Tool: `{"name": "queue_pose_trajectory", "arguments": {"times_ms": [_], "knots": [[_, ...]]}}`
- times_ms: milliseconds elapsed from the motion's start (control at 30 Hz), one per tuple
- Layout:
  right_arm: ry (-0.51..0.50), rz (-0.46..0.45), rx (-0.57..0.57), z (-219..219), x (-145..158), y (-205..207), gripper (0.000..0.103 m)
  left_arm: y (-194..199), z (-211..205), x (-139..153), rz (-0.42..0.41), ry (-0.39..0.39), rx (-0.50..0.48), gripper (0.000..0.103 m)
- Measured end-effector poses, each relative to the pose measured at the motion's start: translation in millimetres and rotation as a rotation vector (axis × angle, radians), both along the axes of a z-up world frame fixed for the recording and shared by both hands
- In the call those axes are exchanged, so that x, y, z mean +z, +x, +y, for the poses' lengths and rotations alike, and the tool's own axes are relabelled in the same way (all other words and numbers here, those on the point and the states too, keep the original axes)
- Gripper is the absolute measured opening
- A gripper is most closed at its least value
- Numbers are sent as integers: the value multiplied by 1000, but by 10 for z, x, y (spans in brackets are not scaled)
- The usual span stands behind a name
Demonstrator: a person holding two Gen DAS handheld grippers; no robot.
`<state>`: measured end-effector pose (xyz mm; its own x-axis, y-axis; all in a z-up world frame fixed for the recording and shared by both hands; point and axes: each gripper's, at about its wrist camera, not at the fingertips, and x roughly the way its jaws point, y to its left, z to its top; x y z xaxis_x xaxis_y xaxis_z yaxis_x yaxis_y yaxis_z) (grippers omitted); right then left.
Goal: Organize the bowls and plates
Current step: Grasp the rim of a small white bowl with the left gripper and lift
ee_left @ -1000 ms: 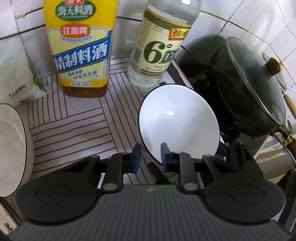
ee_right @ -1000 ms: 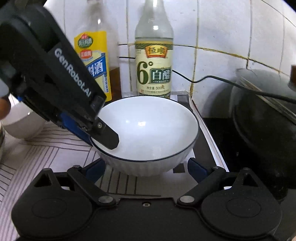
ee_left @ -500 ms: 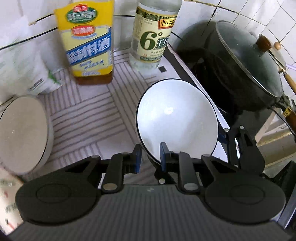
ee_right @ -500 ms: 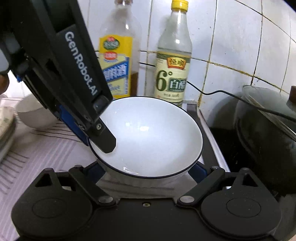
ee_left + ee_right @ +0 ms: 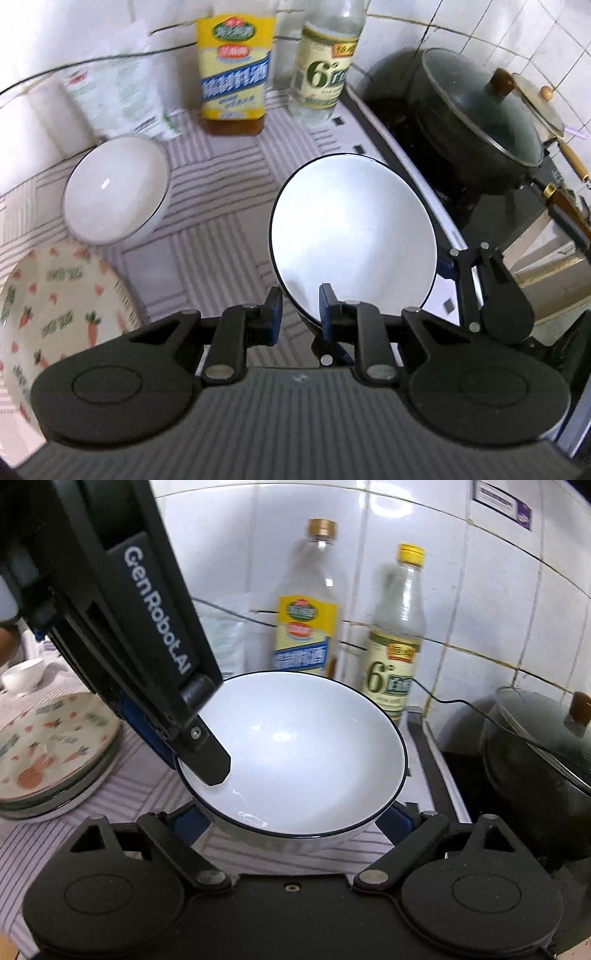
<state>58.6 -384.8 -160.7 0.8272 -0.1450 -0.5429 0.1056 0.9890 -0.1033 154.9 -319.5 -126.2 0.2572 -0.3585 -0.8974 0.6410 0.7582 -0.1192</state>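
- Bowl (image 5: 352, 243): round, glossy white ceramic with a thin dark rim line, ribbed on the outer wall; held above the striped cloth (image 5: 207, 254), clear of it, tilted a little.
- Left gripper (image 5: 298, 314): black plastic arms with blue pads, nearly closed, pinching the bowl's near rim, one pad inside and one outside.
- Right gripper (image 5: 291, 821): jaws spread wide around the bowl's lower wall, a blue pad at each flank; contact with the wall cannot be told, pads mostly hidden under the bowl.
- A streak of water low inside the bowl, near the front rim in the right wrist view.
- Second bowl (image 5: 116, 192): left of the held bowl, same white glaze and dark rim, upright on the cloth.
- Plate (image 5: 55, 306): further left and nearer, shallow, cream with small carrot prints; in the right wrist view it tops a stack of plates.
- Yellow bottle (image 5: 234, 70): behind the bowl against the tiled wall, clear plastic with amber liquid at the base.
- Vinegar bottle (image 5: 327, 66): just right of the yellow one, clear, pale green label with a large "6".
- Wok (image 5: 476, 122): right of the bowl, black, under a domed glass lid with a brown knob.
- White packet (image 5: 118, 85): left of the yellow bottle, soft and crinkled, blurred.
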Motion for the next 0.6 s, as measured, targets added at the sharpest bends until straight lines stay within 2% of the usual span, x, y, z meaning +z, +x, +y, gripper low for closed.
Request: {"name": "queue_pose_trajectory", "arguments": {"times_ms": [267,500,600], "knots": [[11,60,52,211,-102,-100,96,-69,177,-166,60,54,51,19],[28,82,65,202,-236,-66,96,-18,203,-324,102,57,95,19],[48,95,77,188,-276,-9,96,29,235,-385,119,42,152,19]]}}
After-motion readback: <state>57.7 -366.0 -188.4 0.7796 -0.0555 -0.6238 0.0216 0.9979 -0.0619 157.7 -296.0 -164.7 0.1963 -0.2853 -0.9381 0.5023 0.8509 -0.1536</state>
